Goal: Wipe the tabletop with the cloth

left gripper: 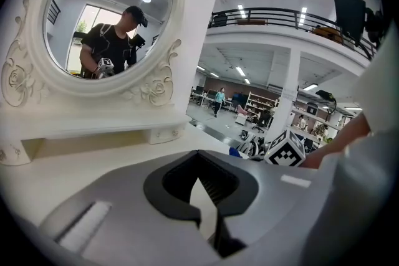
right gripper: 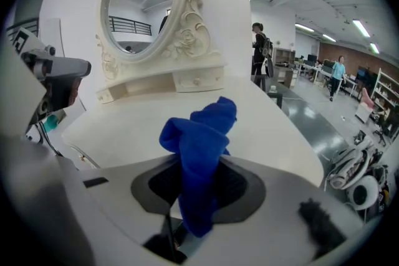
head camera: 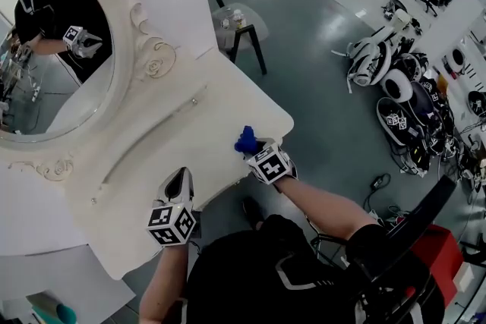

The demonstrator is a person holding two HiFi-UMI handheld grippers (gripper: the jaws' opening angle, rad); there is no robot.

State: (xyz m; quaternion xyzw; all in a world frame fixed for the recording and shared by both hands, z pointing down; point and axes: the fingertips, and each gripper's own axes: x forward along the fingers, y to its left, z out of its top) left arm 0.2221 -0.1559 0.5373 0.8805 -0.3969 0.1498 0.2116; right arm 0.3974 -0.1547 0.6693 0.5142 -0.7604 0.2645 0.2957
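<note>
Right gripper [head camera: 257, 153]: jaws clamped on the cloth [head camera: 245, 140]. The cloth is blue and bunched, with a wad standing out past the jaw tips. It sits over the right front corner of the tabletop [head camera: 175, 140]. The right gripper view shows the wad rising clear in front of the white surface. Whether any part of it touches the top cannot be told.

Left gripper [head camera: 180, 184]: jaws drawn together with nothing between them. It is poised over the front edge of the tabletop, well to the left of the cloth, and takes no part in the work.

The tabletop looks bare and pale, with a mirror [head camera: 53, 49] at its back.

Step in hand, as judged: the cloth is gripped and brought to the corner, ready for a wiping stroke. Little of the top appears covered from this position.

Next move, as judged: tip the right gripper down so the wad lies flat on the surface. Then draw it across towards the mirror base and the left side, keeping the grip firm and steady pressure on the top.
</note>
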